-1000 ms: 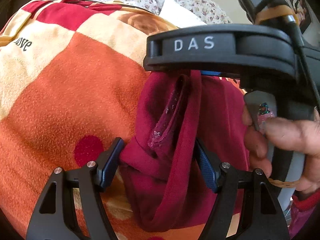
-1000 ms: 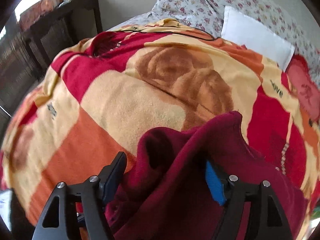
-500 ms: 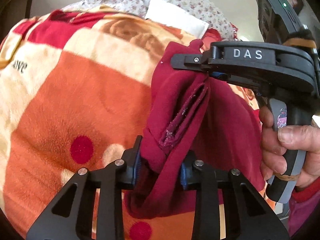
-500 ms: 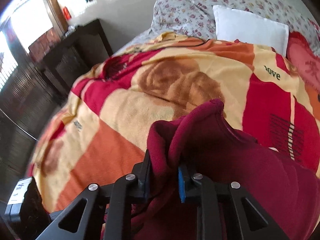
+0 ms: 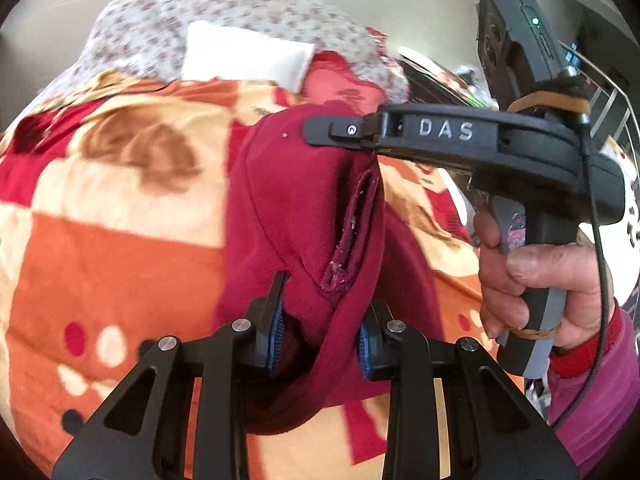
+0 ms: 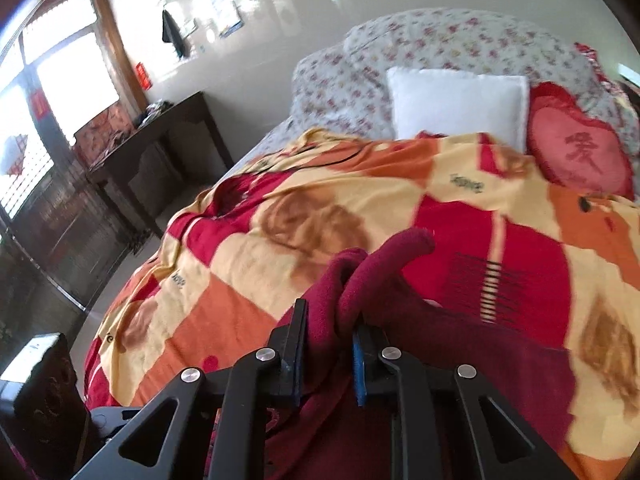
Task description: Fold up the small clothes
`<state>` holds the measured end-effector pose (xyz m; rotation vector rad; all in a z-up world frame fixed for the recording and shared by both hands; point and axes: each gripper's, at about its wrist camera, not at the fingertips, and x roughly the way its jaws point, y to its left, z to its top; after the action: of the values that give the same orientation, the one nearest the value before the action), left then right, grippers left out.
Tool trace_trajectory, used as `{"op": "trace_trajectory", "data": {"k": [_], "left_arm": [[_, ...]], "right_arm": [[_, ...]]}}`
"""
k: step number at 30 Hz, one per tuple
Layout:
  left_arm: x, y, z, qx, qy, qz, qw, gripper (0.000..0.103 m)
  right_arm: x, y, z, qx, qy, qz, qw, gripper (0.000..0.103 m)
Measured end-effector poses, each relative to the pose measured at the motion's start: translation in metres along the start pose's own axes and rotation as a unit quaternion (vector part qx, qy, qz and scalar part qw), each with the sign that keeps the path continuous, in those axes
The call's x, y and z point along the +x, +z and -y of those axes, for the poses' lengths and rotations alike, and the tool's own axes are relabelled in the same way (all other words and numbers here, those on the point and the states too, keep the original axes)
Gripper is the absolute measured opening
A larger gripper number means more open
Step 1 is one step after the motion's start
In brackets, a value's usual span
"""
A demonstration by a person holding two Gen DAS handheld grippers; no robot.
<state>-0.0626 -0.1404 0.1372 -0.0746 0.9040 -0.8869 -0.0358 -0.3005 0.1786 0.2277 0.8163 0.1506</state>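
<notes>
A small maroon fleece garment (image 5: 296, 208) hangs lifted above the bed between both grippers. My left gripper (image 5: 320, 336) is shut on its lower bunched edge, next to a slit with a frayed seam. My right gripper (image 5: 320, 132), seen from the side in the left wrist view with "DAS" on it, pinches the garment's upper edge. In the right wrist view my right gripper (image 6: 326, 340) is shut on a fold of the garment (image 6: 400, 312), which drapes down to the right over the blanket.
An orange, red and cream checked blanket (image 6: 320, 216) covers the bed. At its head lie a white pillow (image 6: 456, 104), a red heart cushion (image 6: 576, 152) and floral bedding (image 6: 440, 44). A dark wooden table (image 6: 160, 136) stands left of the bed, with windows behind.
Both grippers went from open around the garment to shut on it, then lifted it off the blanket. The right gripper has moved up and away from the left.
</notes>
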Motion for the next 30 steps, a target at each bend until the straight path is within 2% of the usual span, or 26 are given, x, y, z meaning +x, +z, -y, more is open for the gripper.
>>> {"op": "trace_trajectory", "data": {"k": [6,10,19,23,27,30], "left_arm": [[0.03,0.012,0.051,0.038,-0.027,-0.012,0.9988,0.028],[0.054,0.011,0.077,0.058,-0.029,-0.029,0.9975,0.028],[0.091,0.0,0.094,0.059,-0.026,-0.068,0.9956,0.028],[0.103,-0.007,0.105,0.063,-0.018,-0.077,0.9949,0.028],[0.105,-0.015,0.113,0.076,-0.005,-0.082,0.9938,0.028],[0.095,-0.013,0.115,0.091,-0.01,-0.095,0.9912,0.03]], "right_arm": [[-0.037,-0.015,0.057,0.042,-0.025,0.021,0.999,0.016],[-0.048,-0.026,0.086,0.064,-0.033,0.023,0.997,0.016],[-0.042,-0.057,0.13,0.098,-0.053,0.006,0.994,0.015],[-0.031,-0.063,0.136,0.081,-0.088,-0.006,0.993,0.015],[-0.02,-0.074,0.155,0.103,-0.089,-0.019,0.991,0.015],[-0.021,-0.083,0.17,0.134,-0.088,-0.022,0.987,0.021]]}}
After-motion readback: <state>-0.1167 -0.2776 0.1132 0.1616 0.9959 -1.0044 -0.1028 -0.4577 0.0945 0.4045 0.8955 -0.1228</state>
